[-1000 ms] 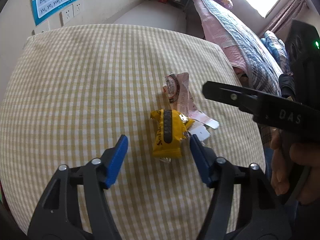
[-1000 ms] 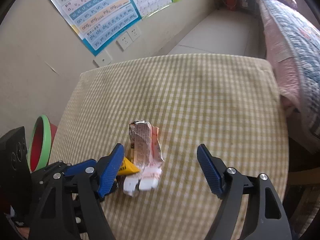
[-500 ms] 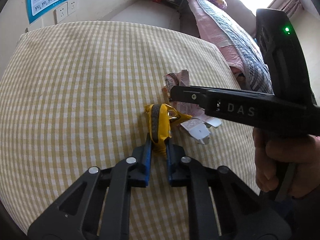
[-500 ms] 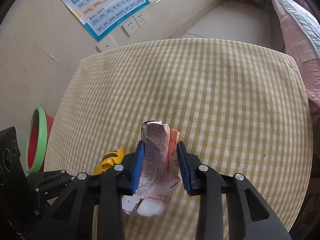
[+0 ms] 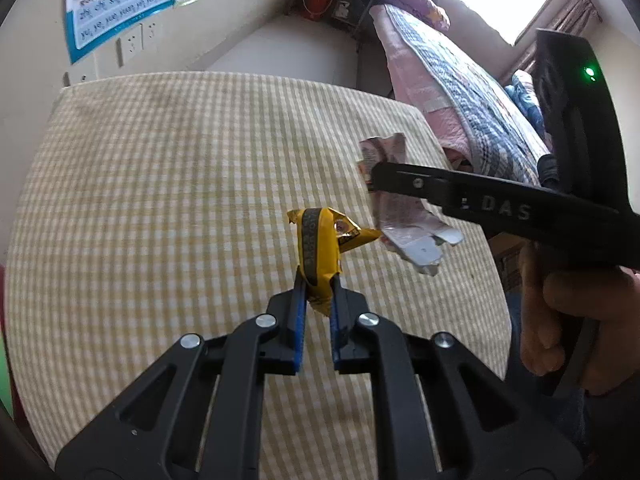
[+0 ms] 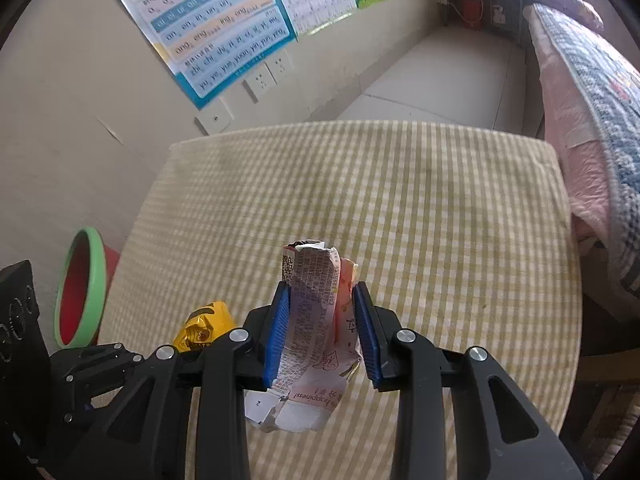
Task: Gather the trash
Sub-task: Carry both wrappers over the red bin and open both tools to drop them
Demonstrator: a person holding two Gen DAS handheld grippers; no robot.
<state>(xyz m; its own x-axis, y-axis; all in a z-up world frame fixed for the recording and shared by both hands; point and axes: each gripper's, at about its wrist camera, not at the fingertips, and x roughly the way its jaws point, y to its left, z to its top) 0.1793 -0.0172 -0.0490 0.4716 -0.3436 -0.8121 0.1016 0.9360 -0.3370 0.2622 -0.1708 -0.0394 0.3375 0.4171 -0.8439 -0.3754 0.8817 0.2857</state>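
Observation:
My left gripper (image 5: 318, 284) is shut on a crumpled yellow snack wrapper (image 5: 320, 240) and holds it above the checked table (image 5: 160, 200). My right gripper (image 6: 320, 294) is shut on a flattened pink-and-white carton (image 6: 316, 320), also lifted off the table. In the left wrist view the carton (image 5: 404, 216) hangs from the right gripper to the right of the yellow wrapper. In the right wrist view the yellow wrapper (image 6: 206, 326) shows at lower left, beside the left gripper's body.
A red bin with a green rim (image 6: 80, 288) stands on the floor left of the table. A bed with a pink and blue quilt (image 5: 460, 92) runs along the right side. Posters (image 6: 216, 20) and sockets are on the wall behind.
Both grippers closed on their pieces of trash, the left on the yellow wrapper and the right on the carton, and then lifted them off the table.

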